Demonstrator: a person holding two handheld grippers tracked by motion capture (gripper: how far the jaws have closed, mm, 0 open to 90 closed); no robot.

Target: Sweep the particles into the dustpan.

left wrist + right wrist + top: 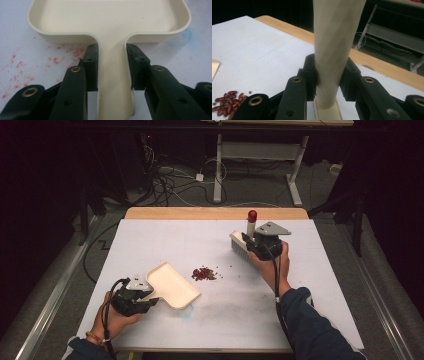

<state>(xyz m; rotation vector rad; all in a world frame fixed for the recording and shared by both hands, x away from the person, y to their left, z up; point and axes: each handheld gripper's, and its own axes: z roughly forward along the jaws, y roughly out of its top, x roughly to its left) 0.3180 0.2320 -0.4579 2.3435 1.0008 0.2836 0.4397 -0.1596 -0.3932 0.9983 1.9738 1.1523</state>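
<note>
A cream dustpan [172, 285] lies flat on the white table top at the front left. My left gripper [151, 300] is shut on its handle [112, 75], one jaw on each side, with the pan's tray [110, 20] just ahead. A small heap of dark red beans [204, 274] lies mid-table, right of the pan, with a few strays around it. My right gripper [251, 244] is shut on the cream handle [335, 37] of a brush [238, 246]. The handle stands upright with a red tip [252, 215], and the bristle head is low by the table. The beans [227, 102] show left of those jaws.
The white sheet [300, 310] covers the table, with a wooden strip [215, 213] at the far edge. Red smears [20, 65] and a blue smudge [186, 35] mark the sheet near the pan. Cables [170, 180] and a desk's legs [218, 170] are on the floor beyond.
</note>
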